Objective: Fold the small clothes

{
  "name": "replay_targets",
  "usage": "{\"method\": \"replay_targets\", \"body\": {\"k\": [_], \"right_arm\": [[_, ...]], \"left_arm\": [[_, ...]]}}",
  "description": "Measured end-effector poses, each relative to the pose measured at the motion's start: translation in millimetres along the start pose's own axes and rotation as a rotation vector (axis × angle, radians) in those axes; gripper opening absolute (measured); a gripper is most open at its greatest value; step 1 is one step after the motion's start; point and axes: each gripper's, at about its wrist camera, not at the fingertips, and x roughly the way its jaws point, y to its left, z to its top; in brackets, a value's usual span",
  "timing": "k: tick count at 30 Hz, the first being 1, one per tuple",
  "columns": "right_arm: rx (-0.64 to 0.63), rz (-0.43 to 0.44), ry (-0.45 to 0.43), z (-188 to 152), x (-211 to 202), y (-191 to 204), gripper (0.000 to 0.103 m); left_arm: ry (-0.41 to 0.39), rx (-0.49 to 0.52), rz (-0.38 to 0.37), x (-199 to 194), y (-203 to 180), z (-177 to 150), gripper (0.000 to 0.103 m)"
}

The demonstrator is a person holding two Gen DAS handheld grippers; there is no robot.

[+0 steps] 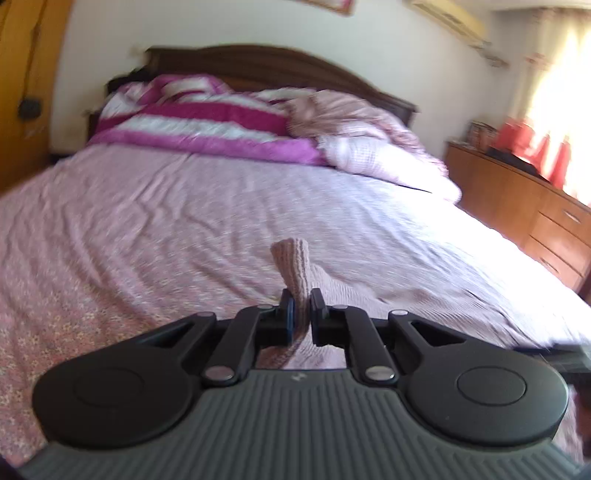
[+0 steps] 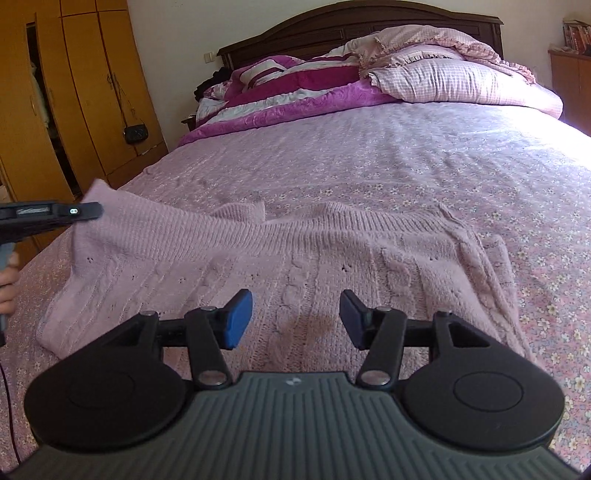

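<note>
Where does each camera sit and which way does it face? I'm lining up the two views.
Left wrist: on the left gripper, facing the headboard; its fingers pinch the pink knit sweater.
Right wrist: on the right gripper, open over the sweater, facing the headboard; the left gripper and person's hand show at left.
Shared: sweater, bed, headboard.

1. A wide bed [image 2: 369, 155] fills the room — floral pink sheet, dark wooden headboard [image 2: 362, 22].
2. Yellow wardrobe [image 2: 74, 92] stands left.
3. Wooden dresser [image 1: 524, 206] sits under a sunlit window [image 1: 561, 85].
</note>
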Motion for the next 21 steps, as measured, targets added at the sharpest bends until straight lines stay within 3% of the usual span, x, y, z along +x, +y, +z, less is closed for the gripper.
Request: {"method": "replay_targets", "body": {"k": [7,11,16,21], "right_arm": [[-0.01,0.019,0.017,3.6,5.2,5.7,0.061],[-0.018,0.03,0.016,1.7,4.5,11.6,0.061],[-0.031,0.03,0.026,-2.7,4.1,8.8,0.061],[-0.002,0.028,0.035,-7.3,7.8,3.2,0.061]], "left_arm": [[0.059,0.268,-0.01,-7.9,-51.8,-42.1,0.01],[0.055,0.226,0.036,5.8,-38.5,-36.7,0.01],[-0.015,0.186,0.172,18.5,-9.6,-7.0,0.01],[0.047,0.135,0.285,48.2,19.0,0.5,0.013]]}}
